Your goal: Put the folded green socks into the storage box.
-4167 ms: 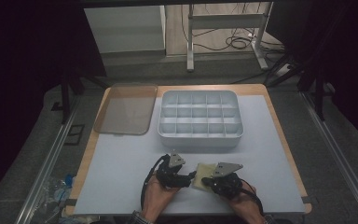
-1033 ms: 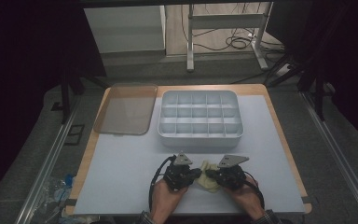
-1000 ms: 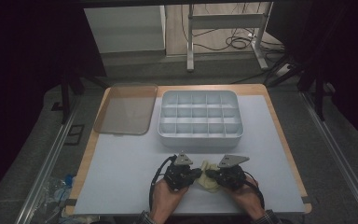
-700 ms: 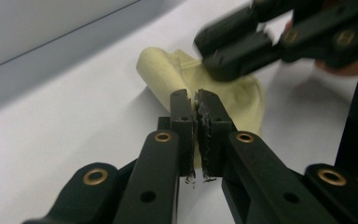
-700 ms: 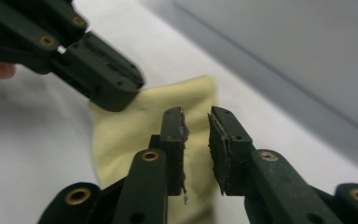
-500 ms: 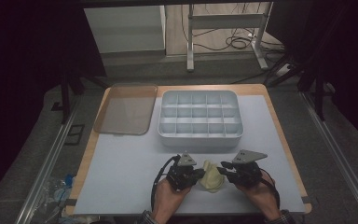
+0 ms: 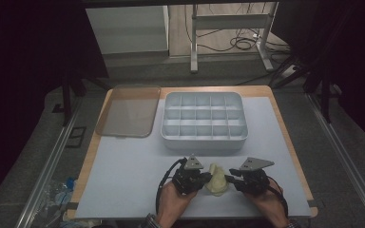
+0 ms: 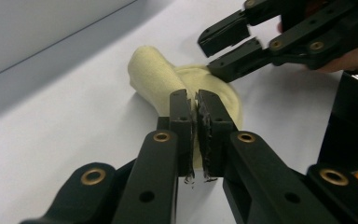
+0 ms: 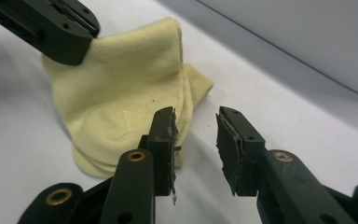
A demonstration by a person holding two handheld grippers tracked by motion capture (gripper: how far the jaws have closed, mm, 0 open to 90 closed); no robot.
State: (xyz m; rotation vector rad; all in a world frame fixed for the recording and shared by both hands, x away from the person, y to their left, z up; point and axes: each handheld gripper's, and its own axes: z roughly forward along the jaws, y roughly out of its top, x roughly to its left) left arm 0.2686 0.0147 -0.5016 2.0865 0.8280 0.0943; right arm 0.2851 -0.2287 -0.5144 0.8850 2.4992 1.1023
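**Yellow cloth pinched near the front edge**

The left gripper (image 8: 196, 105) is squeezed tight on the yellow cloth (image 7: 217, 178), near the tabletop's (image 7: 133, 166) front edge. The right gripper (image 9: 196, 123) has just been opening; nothing sits between its jaws. Behind stand the grey tray (image 7: 204, 141) and clear lid (image 7: 126, 111).

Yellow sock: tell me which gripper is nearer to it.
Left. The left gripper is shut on the yellow sock's edge; the right gripper, jaws just opened and empty, sits beside it.
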